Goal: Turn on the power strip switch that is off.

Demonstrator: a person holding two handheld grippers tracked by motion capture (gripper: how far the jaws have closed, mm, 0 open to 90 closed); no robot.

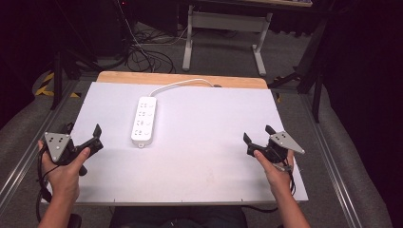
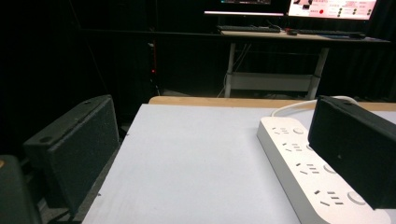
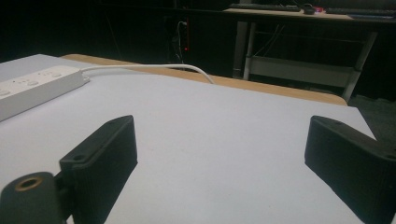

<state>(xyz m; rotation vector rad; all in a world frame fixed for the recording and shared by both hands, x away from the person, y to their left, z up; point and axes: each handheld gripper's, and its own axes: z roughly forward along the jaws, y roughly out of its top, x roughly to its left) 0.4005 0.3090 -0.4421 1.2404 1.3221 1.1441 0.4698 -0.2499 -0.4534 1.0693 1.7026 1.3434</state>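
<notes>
- Strip [image 1: 144, 120] lay flat on the board [image 1: 199, 156], ahead and to the right of the left claw [image 1: 81, 137], well apart from the right claw [image 1: 259, 134] and off to its left.
- Cord [image 1: 180, 83] ran from the strip's far end to the board's back edge, then out of sight.
- Judged rigid, hard plastic, light to middling in weight; smooth shell probably slippery between the pads; not fragile, though the sockets on top are best left unpressed.
- Best hold judged across the narrow width, on the long side walls, near the middle for balance; cord likely to drag or tug if lifted far.
- Left claw spread wide, nothing between the jaws; held low over the board's left edge, pointing forward, strip just beside its right jaw in the left gripper view [image 2: 303, 172].
- Right claw spread too, pinching nothing; held low near the board's right edge, aimed forward and slightly left, strip's end [image 3: 32, 91] far off to its left.
- Both hands gripped the handles from below, forearms coming in from the near side.
</notes>
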